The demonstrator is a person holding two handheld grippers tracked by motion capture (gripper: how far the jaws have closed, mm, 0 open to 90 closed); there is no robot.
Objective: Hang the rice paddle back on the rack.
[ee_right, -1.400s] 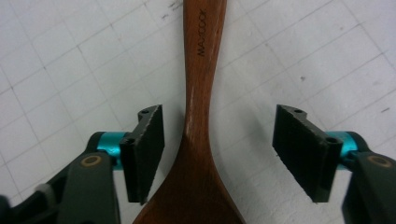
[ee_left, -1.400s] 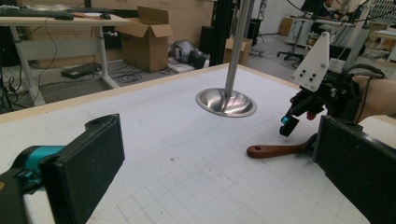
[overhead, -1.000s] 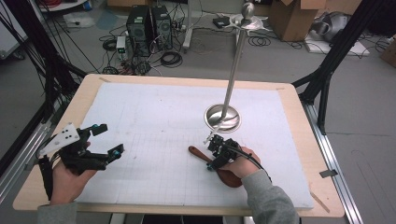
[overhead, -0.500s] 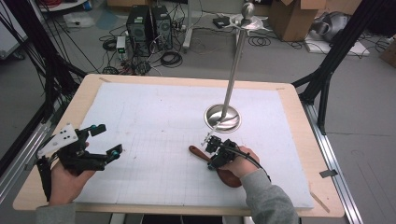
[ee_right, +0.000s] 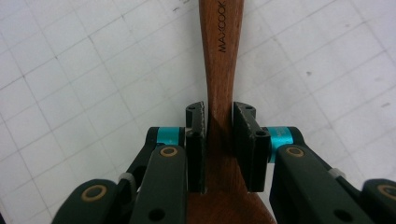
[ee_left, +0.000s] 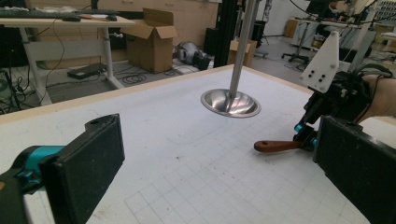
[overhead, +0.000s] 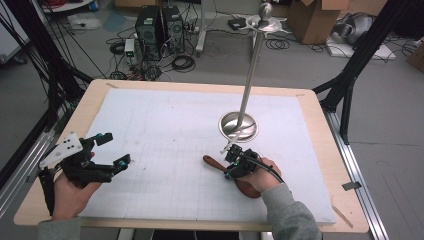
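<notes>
Right gripper view shows your right gripper [ee_right: 219, 140], its jaws just closing, apparently pinching the wooden spatula [ee_right: 220, 70] near the metal stand [overhead: 239, 125]; your left gripper [overhead: 102, 152] stands spread, well apart from it.

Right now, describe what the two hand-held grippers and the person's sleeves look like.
Both are black two-jaw tools with teal collars behind flat black jaws. The left gripper carries a pale three-cornered plate with small holes. The right gripper has brass-coloured pivot rivets and a black cable trailing back over the hand. Both sleeves are grey.
</notes>
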